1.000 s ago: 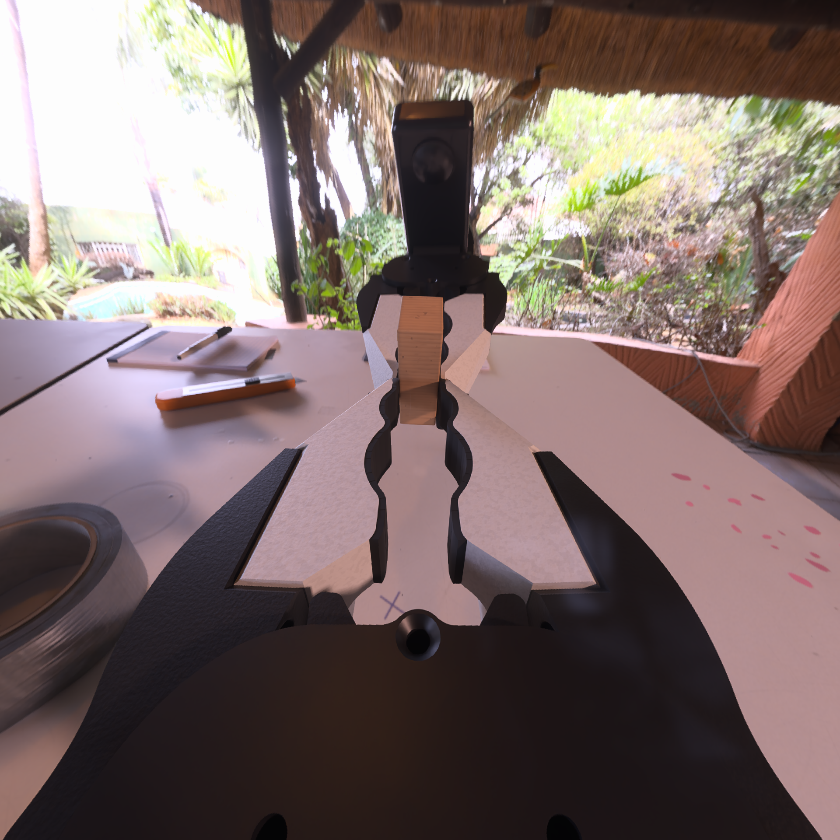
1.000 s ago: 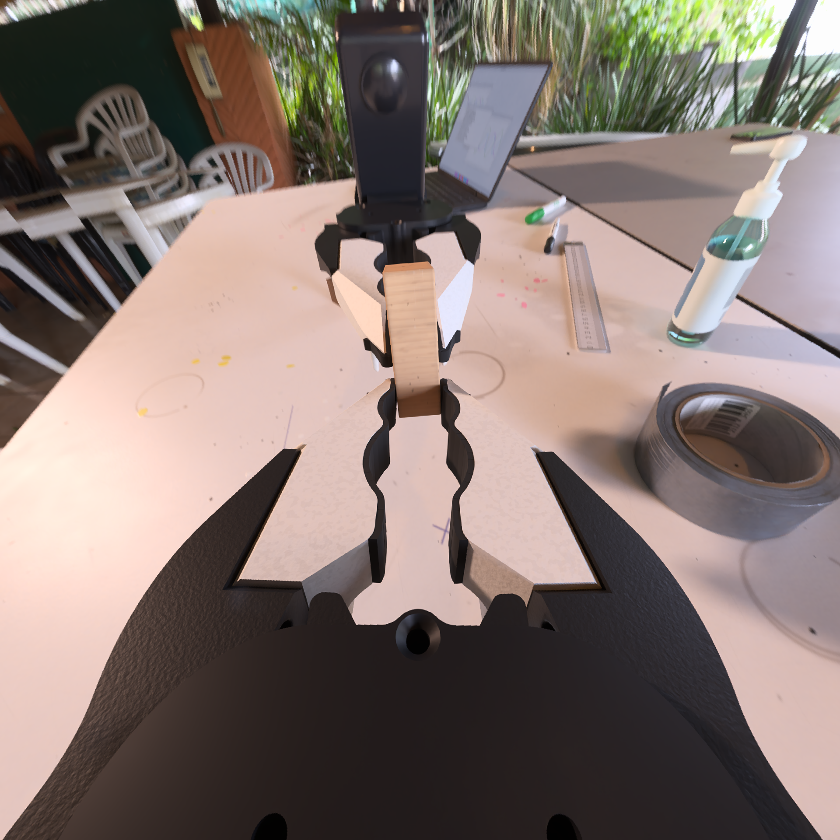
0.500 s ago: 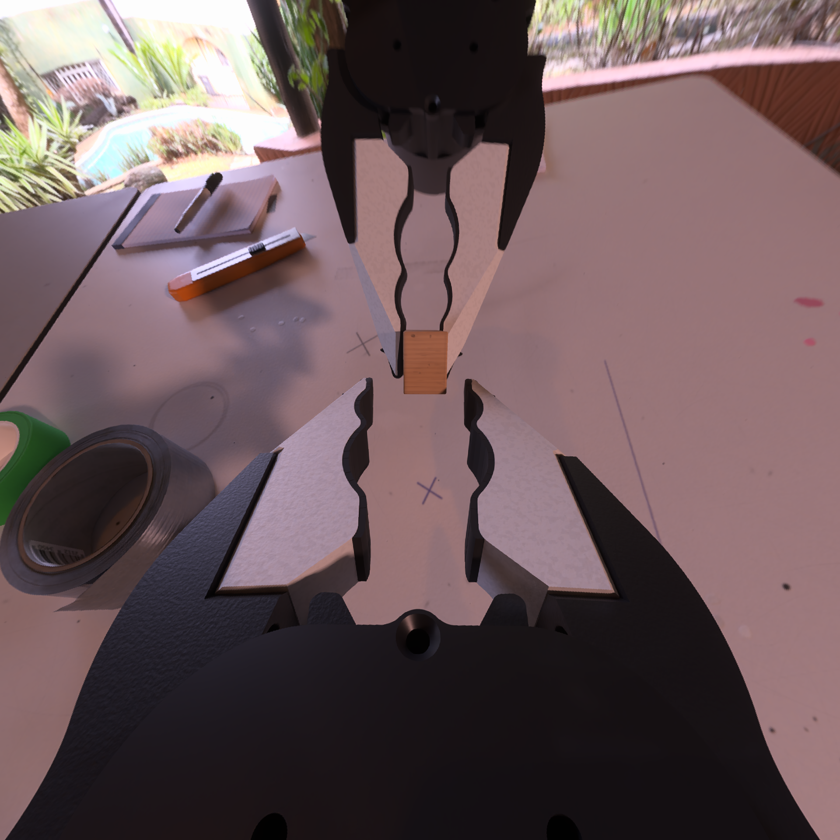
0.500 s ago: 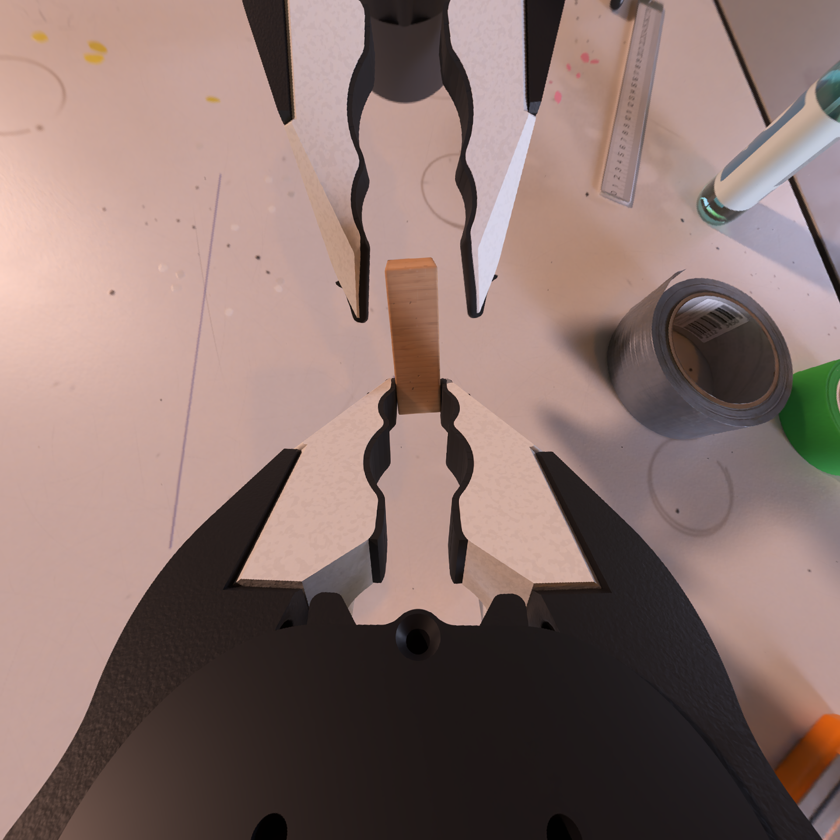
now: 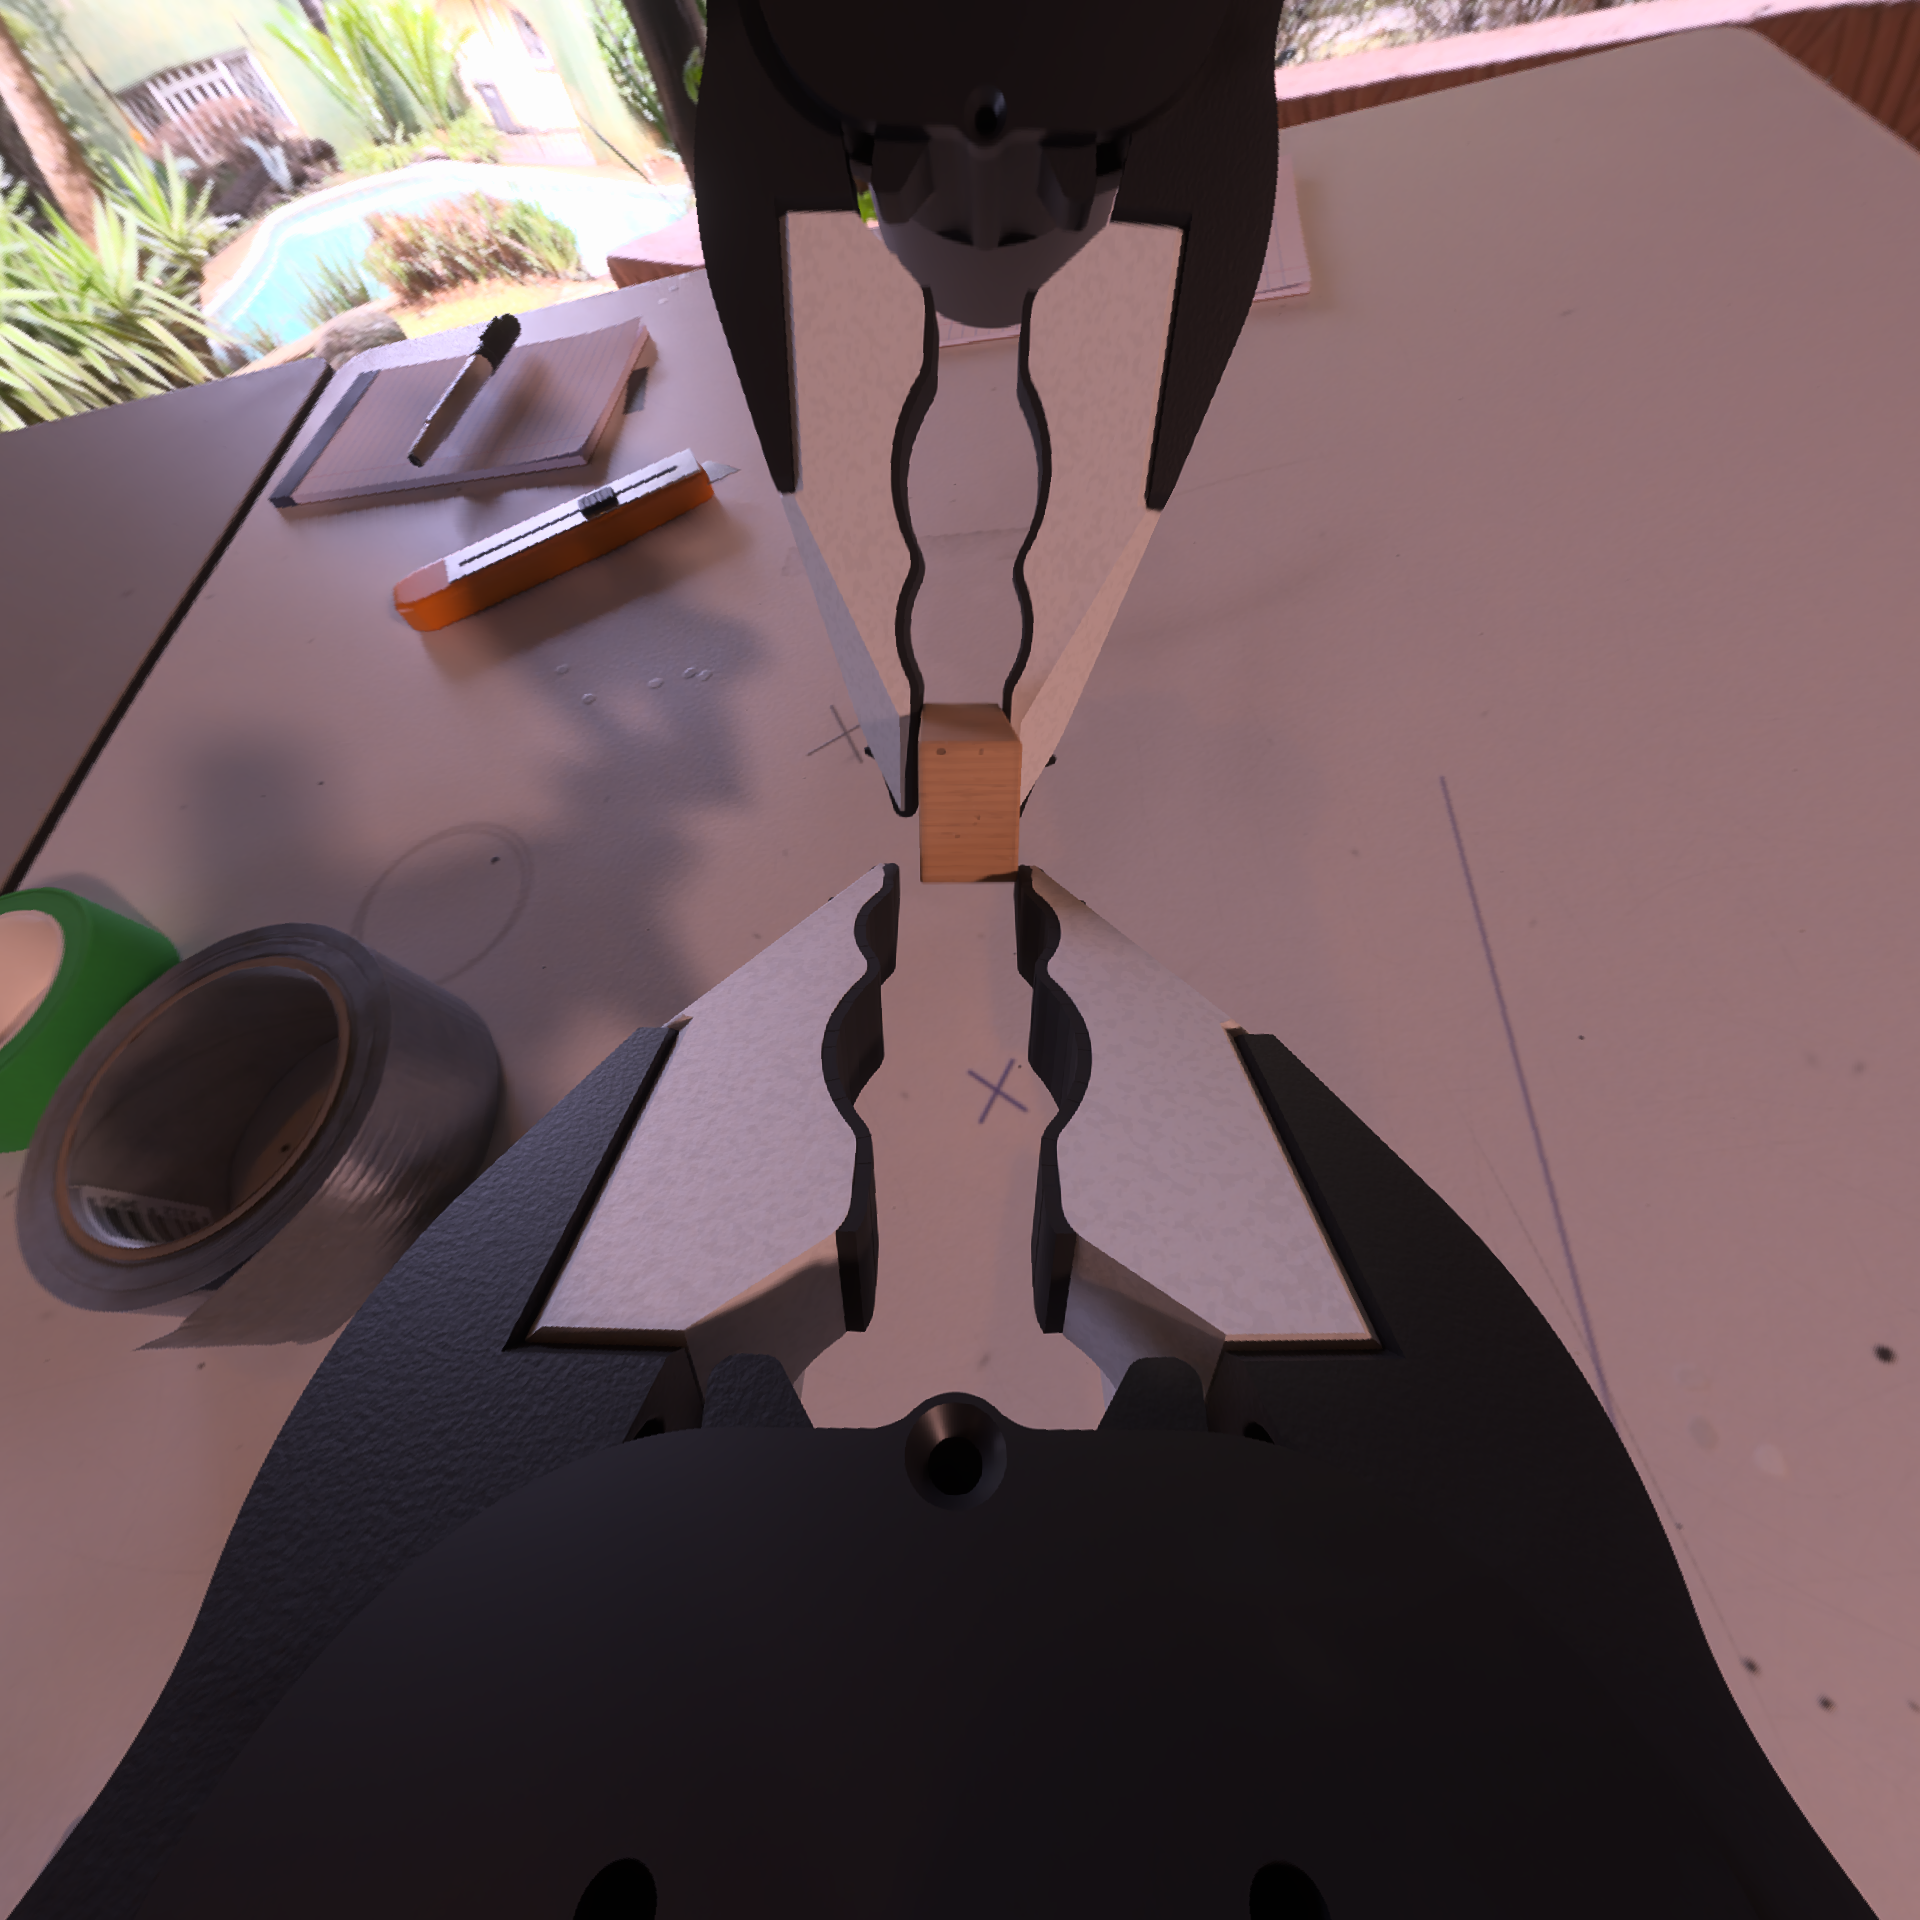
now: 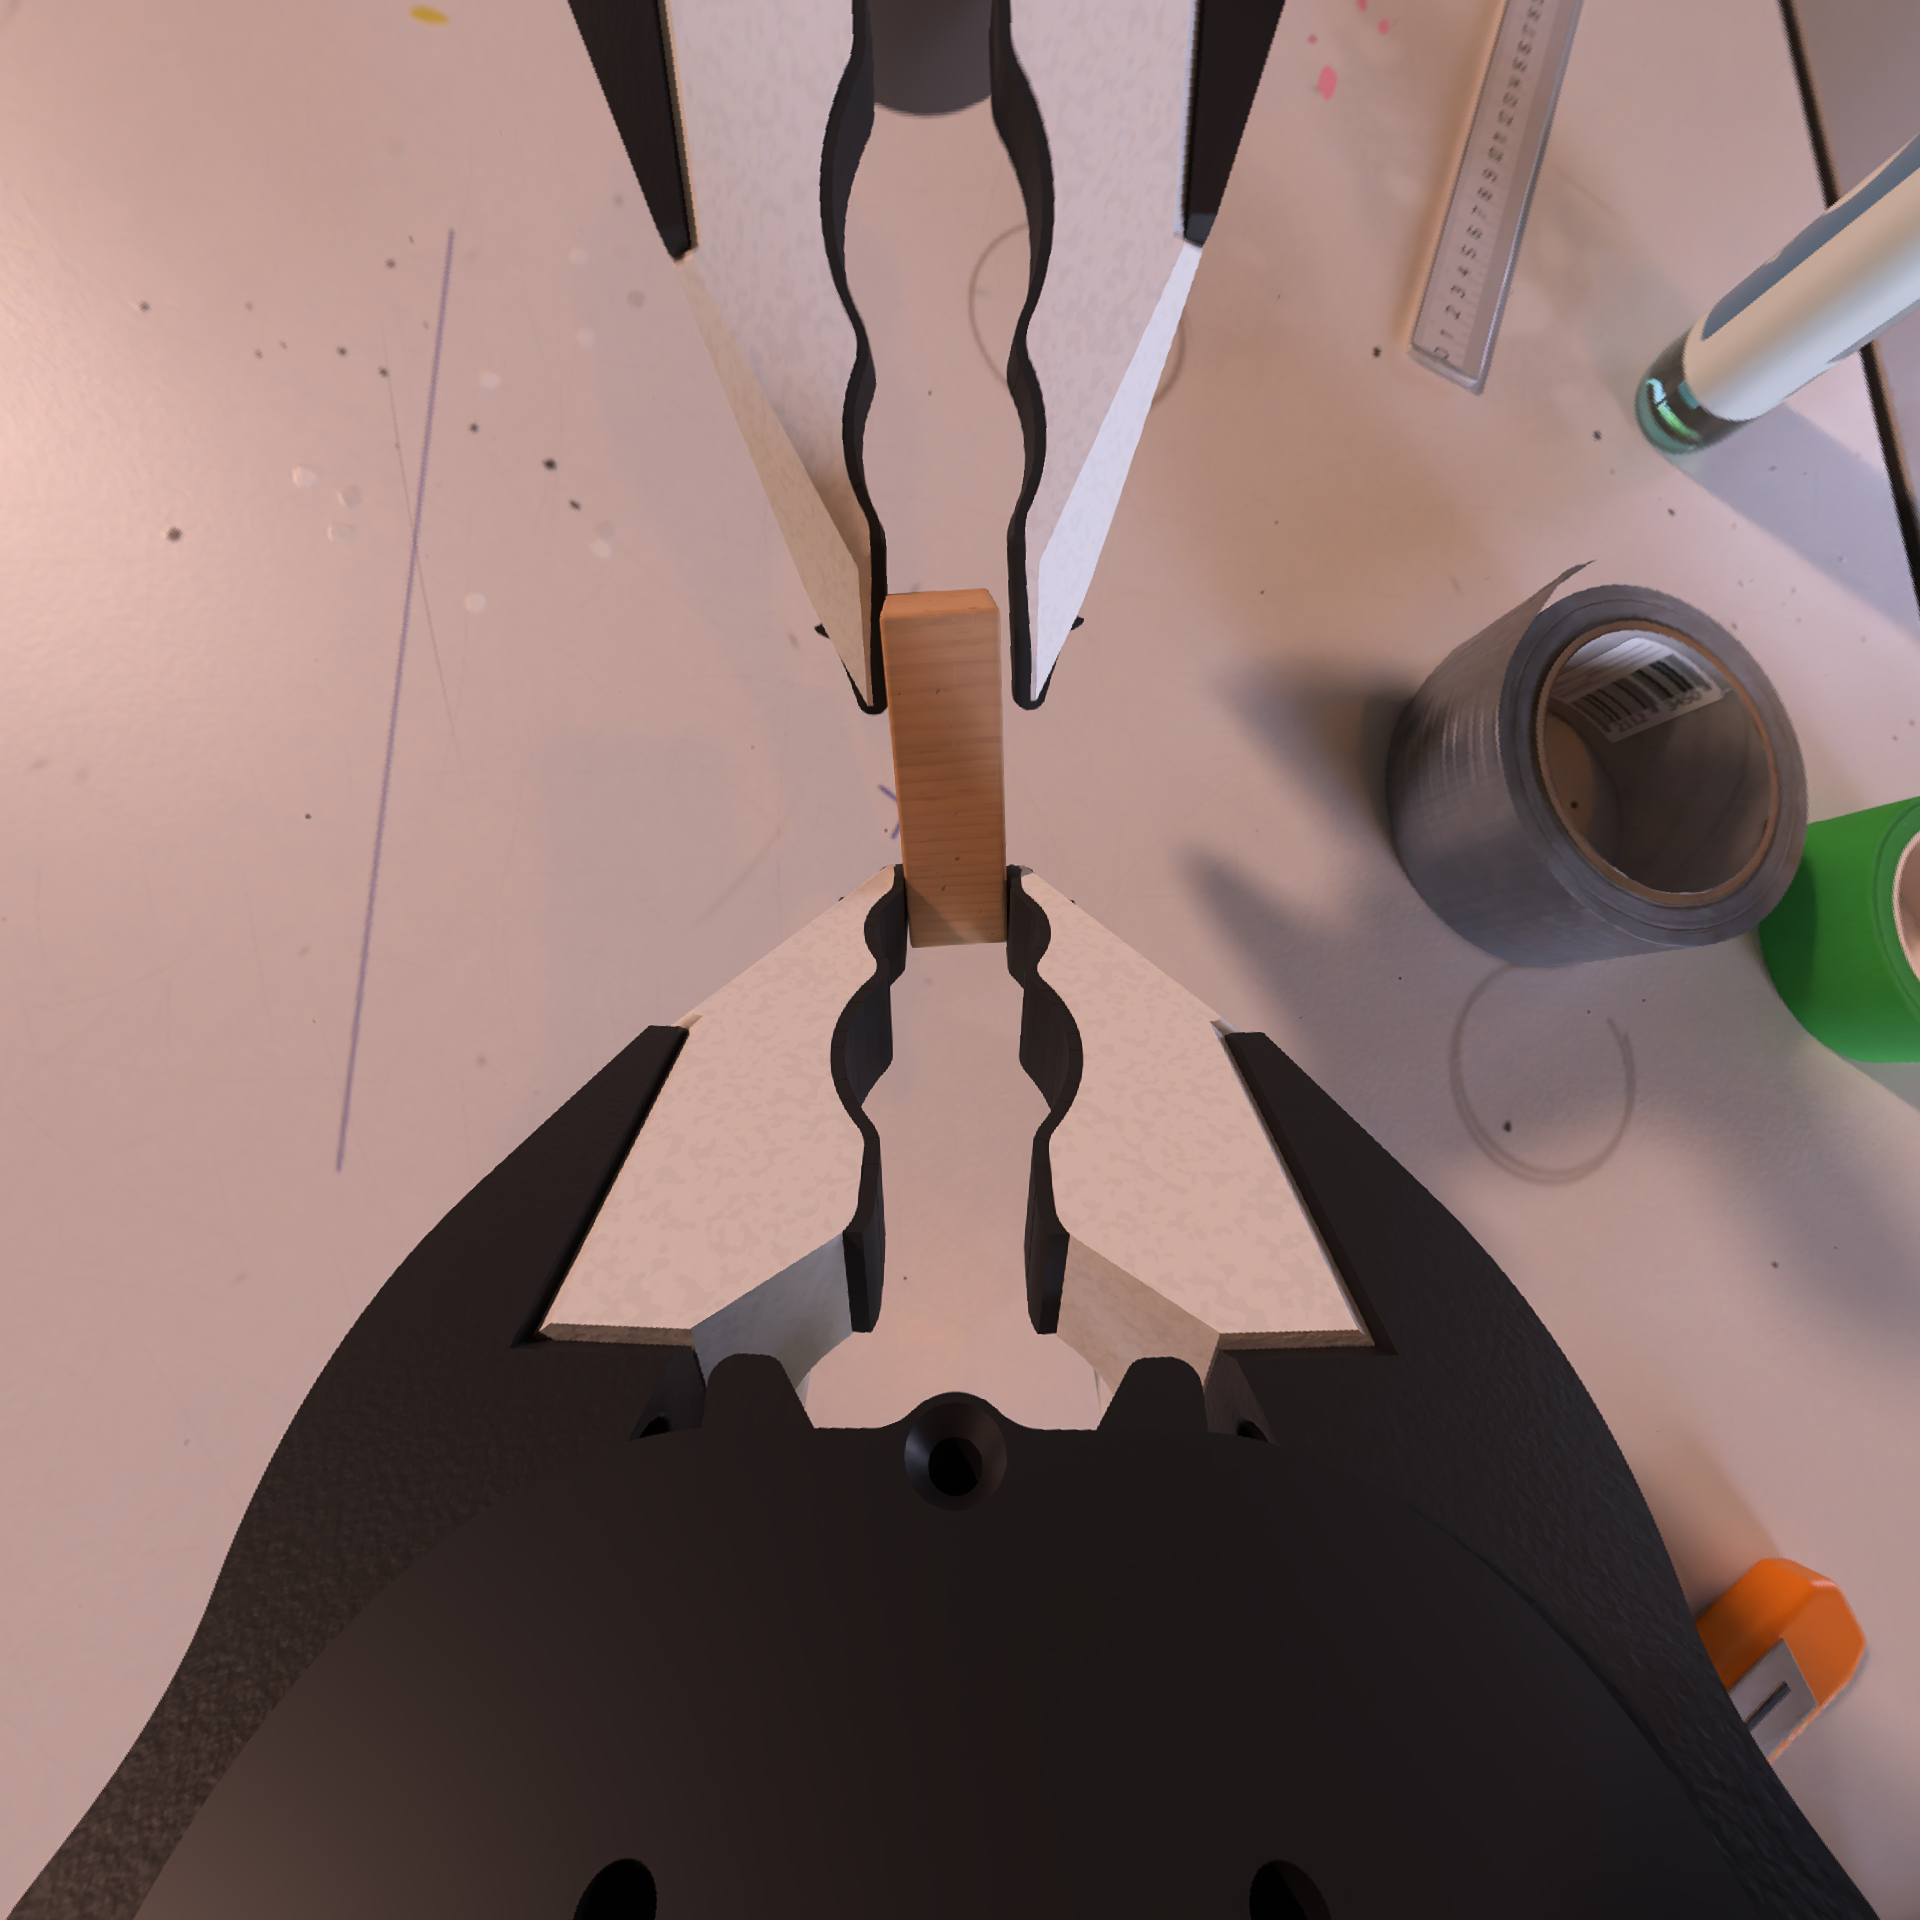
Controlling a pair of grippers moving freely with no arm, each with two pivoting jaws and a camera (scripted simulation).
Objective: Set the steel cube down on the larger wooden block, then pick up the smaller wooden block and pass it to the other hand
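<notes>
Both claws had the small pale wooden block (image 6: 948, 758) pinched between them a second ago. Now only the right gripper (image 6: 954, 883) clamps it, its two tips pressed against the block's near end. The left gripper (image 5: 958, 873) stands spread: in the right wrist view one of its fingertips (image 6: 860, 644) lies against the block's far end while the other stands just clear, so it carries nothing. It opened wider half a second ago and has since narrowed a little, but we judge it is still not gripping. The block hangs level above the pale pink bench (image 5: 1455, 727), well in from its edges, with the grey roll of duct tape (image 6: 1590, 769) and the orange utility knife (image 5: 561, 545) lying toward the bench edge that borders the dark tabletop. We take this to mean the pass is made, with the left claw yet to draw clear. The steel cube and the larger wooden block are out of view, so we cannot confirm the first step.
</notes>
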